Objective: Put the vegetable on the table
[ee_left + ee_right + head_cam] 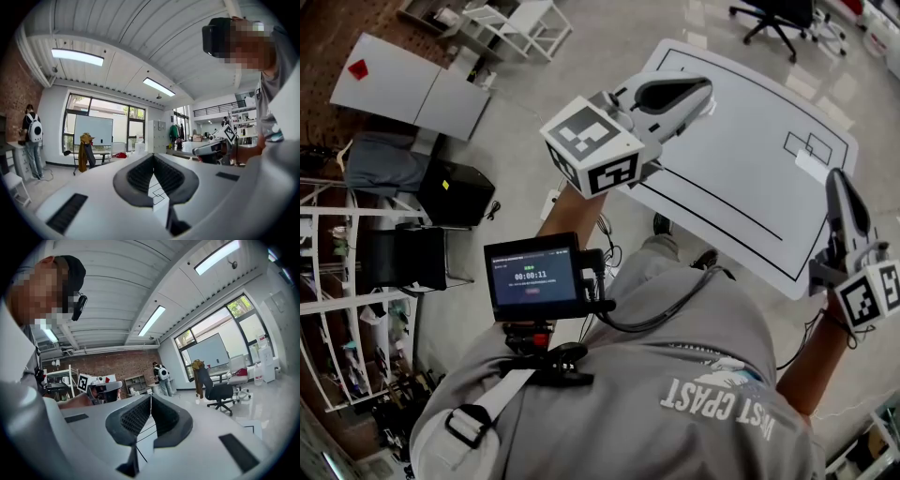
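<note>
The left gripper (698,97) hangs level over the near left edge of the table (741,169), and the right gripper (837,180) over its right edge. Each has its jaws pressed together on nothing. No vegetable shows in any view, so its direction and the nearer hand cannot be judged.

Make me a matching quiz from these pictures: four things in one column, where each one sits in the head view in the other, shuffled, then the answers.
Things:
1. left gripper
2. right gripper
3. screen
4. office chair

Places:
A. on the floor beyond the table, at the top edge
B. at the person's chest
C. at the right edge, by the table's near corner
D. upper middle, over the table's left edge

Pairs: 1-D, 2-C, 3-B, 4-A.
</note>
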`<state>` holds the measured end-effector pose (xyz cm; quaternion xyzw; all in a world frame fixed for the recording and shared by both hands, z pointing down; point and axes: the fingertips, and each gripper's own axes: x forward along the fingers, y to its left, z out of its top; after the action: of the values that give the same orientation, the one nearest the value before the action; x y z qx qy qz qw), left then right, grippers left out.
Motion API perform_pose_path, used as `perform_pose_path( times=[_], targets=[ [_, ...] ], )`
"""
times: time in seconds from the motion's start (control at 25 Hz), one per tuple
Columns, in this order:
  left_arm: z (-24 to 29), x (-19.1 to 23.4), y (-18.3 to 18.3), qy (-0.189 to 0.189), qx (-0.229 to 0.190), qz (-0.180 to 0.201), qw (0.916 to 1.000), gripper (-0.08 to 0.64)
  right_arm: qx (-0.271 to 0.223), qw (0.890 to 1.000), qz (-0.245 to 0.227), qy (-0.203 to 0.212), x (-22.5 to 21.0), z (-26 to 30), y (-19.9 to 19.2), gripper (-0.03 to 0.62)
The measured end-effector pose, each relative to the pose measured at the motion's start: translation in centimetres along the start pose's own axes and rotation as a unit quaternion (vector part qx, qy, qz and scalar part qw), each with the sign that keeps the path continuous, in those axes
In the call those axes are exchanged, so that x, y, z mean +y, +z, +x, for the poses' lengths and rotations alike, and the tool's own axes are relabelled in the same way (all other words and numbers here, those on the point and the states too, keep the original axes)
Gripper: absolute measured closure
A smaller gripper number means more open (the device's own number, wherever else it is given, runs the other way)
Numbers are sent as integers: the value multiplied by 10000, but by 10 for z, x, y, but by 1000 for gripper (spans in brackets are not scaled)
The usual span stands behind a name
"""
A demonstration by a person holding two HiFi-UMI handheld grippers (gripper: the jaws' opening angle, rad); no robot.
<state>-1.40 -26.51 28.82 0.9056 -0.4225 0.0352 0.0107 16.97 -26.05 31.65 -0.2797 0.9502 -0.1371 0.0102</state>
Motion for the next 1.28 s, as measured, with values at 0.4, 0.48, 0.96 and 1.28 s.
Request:
perform_pose_path(
  times=[0.4,0.48,0.96,1.28],
  targets=[
    [-85,-21,67,455,-398,1538,9862,552,-153,9993,-301,132,65,17,16,586],
    [-112,-25,74,528,-416,1772,9819,552,-179,9992,-356,106,87,20,18,586],
    [-292,-34,64,780,-196,2411,9672,552,-179,9978,-630,-65,269,25,-6,586],
    [-300,-40,46,764,-162,2587,9628,552,-57,9986,-472,-247,295,7,-31,586]
  ],
)
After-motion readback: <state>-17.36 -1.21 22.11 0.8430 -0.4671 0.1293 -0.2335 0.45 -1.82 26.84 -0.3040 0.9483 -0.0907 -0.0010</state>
